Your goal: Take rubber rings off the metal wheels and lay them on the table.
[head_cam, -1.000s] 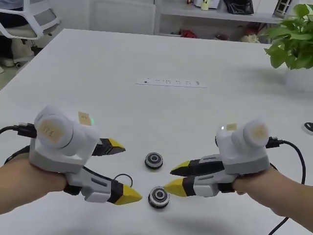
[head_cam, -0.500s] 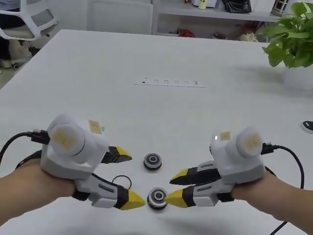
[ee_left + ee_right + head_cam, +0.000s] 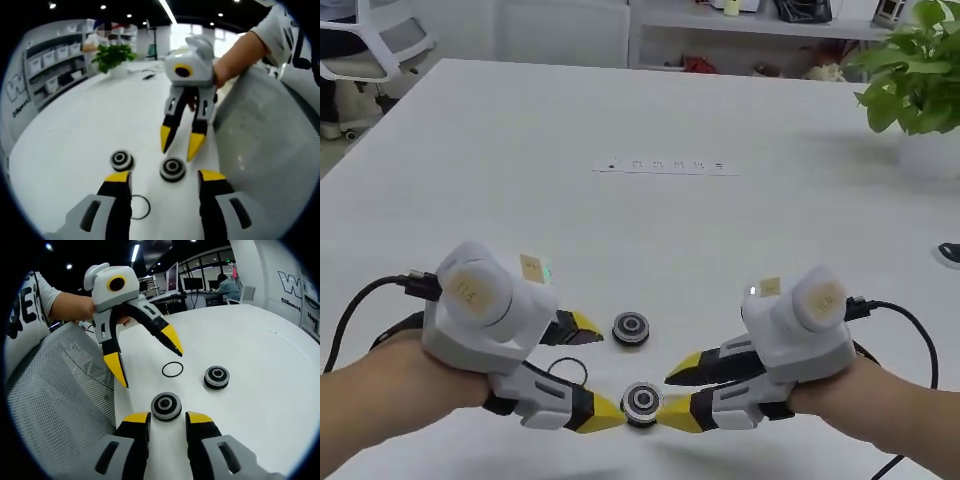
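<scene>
Two grippers are pointing tip toward tip, low over the white table [image 3: 720,110]. The left gripper [image 3: 600,368] is holding its jaws spread wide, gripping nothing. The right gripper [image 3: 674,390] is holding its jaws parted by a narrower gap, also pinching nothing.

One metal wheel [image 3: 642,400] is lying flat between the two grippers. In the head view the lower yellow tip of each is sitting just beside it, one on either side (whether either is touching it I cannot tell). In the right gripper view it is sitting just ahead of the gap between that gripper's jaws.

The second metal wheel [image 3: 631,327] is lying farther off, beyond the upper tips and apart from both grippers. Both wheels are wearing a dark outer band.

A loose rubber ring [image 3: 172,369], thin and black, is lying flat on the table between the left gripper's spread jaws, apart from both wheels.
</scene>
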{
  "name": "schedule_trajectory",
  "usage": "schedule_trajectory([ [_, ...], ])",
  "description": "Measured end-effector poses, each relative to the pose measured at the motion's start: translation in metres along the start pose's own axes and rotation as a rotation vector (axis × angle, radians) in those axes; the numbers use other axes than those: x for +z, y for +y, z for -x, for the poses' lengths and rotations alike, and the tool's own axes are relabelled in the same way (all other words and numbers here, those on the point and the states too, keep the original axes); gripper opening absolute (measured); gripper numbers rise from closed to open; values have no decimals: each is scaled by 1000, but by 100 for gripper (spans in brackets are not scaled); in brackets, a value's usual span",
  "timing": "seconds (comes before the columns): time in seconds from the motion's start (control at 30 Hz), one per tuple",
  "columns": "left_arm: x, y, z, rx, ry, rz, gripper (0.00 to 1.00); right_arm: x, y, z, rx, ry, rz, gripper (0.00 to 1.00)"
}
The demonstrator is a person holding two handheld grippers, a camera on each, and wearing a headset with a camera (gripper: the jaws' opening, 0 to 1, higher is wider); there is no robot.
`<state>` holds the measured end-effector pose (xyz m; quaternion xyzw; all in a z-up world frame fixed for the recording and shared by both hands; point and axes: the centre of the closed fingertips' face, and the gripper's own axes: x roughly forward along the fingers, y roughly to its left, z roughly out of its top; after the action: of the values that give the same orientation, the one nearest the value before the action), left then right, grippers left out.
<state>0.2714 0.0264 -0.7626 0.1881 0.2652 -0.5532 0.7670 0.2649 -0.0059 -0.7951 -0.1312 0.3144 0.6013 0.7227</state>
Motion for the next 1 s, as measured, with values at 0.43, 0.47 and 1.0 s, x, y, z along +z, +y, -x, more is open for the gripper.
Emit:
schedule_trajectory([
  [0.43,0,-4,-12,-35,13,11,44,-5,0,-5,5,18,17,23],
  [0.47,0,-4,-13,-37,16,9,44,-6,0,-6,6,18,18,23],
  [1.0,-3,-13,-29,-76,44,-4,35,-8,1,-8,11,12,1,23],
])
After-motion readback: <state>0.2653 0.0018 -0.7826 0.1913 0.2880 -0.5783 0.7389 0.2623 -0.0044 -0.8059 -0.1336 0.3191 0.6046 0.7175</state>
